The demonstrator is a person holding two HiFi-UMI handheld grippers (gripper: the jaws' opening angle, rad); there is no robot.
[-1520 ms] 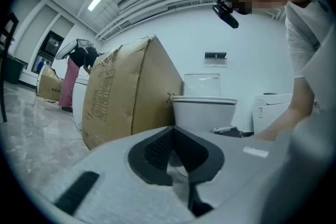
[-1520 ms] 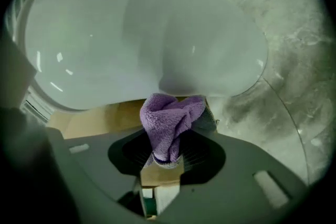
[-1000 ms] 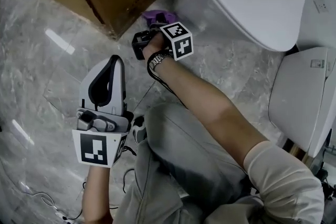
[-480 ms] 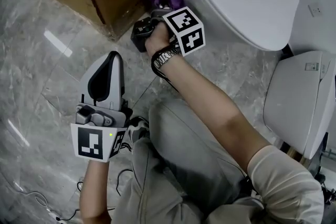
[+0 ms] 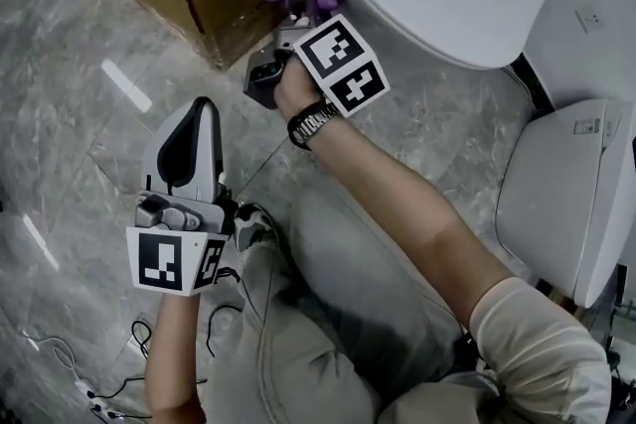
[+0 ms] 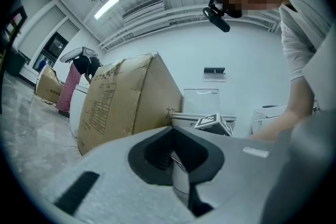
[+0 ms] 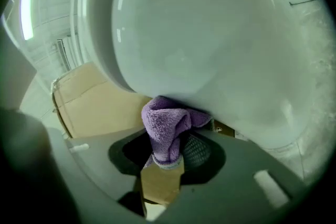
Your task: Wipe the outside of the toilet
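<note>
Cloth clamped in right gripper, pressed against toilet bowl.

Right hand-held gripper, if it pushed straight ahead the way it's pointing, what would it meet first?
Most likely the outer wall of the toilet: the purple cloth clamped in the right hand-held gripper looks pressed against it.

Head view: flat, moderate light, sharp; pale glare streaks on the floor at left. Gripper views: heavy fisheye, black corners, near foreground blurred; strip lights blown out; cloth in focus against the glossy toilet.
</note>
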